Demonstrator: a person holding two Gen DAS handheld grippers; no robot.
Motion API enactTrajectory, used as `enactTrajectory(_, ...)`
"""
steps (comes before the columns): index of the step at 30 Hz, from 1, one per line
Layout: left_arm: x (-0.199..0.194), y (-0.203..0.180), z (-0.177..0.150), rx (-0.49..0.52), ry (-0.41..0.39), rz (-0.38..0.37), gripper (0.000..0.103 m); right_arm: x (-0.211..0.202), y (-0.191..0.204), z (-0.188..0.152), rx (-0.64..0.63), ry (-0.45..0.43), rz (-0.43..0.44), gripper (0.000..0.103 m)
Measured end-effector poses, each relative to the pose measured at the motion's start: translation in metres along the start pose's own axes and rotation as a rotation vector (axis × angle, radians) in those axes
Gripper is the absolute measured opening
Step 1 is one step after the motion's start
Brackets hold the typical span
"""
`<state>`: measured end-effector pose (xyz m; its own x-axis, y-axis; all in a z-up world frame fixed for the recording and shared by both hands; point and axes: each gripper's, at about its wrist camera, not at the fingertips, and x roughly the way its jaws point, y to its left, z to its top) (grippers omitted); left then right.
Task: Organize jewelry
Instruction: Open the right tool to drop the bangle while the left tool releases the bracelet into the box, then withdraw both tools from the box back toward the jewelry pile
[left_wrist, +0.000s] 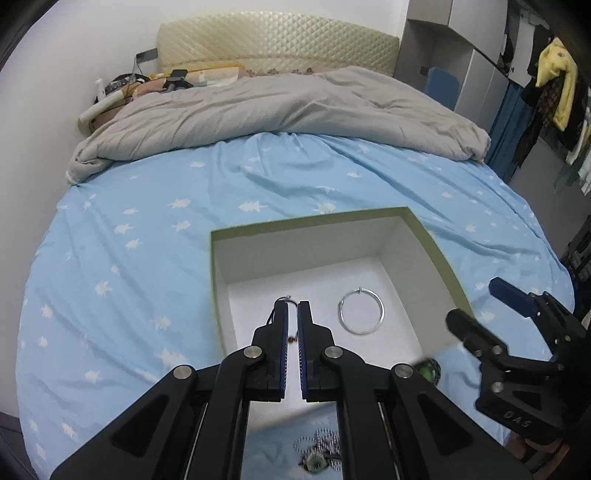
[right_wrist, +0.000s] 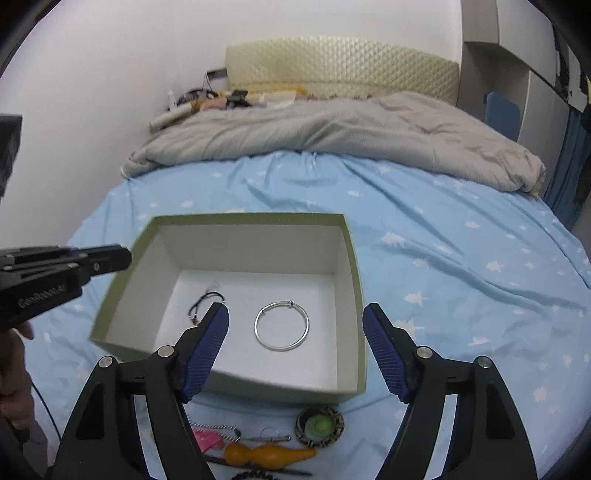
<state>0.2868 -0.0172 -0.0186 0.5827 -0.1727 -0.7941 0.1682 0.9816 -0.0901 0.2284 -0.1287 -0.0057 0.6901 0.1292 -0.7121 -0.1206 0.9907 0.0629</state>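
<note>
Left gripper (left_wrist: 292, 314) fingers nearly together, empty, above box (left_wrist: 421, 258); right gripper (right_wrist: 295, 325) fingers wide apart, empty.

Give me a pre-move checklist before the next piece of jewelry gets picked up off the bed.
1. Box sits open on the bed sheet, inside reachable: ok.
2. Silver bangle lies flat on the box floor: ok.
3. Black cord bracelet is inside the box, left of the bangle: ok.
4. Right gripper is open with nothing between its pads: ok.
5. Left gripper is shut; whether it has fully let go of the cord: cannot tell.
6. Remaining pieces, orange gourd pendant and patterned ring holding a green piece, lie in front of the box: ok.
</note>
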Motion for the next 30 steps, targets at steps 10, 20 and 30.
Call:
enactTrajectory(10,-0.085,-0.005,-0.043,0.012,-0.111,-0.007,0.06,-0.094,0.017,-0.023,0.03,-0.151,0.008,0.074)
enactTrajectory(20,-0.149,-0.005,-0.102,0.013,-0.192,-0.008,0.067,-0.158,0.027,-0.08,0.061,-0.216,0.001,0.074)
enactTrajectory(30,-0.172,-0.007,-0.16,0.004,-0.23,-0.013,0.067,-0.178,0.04,-0.129,0.077,-0.257,0.019,0.074)
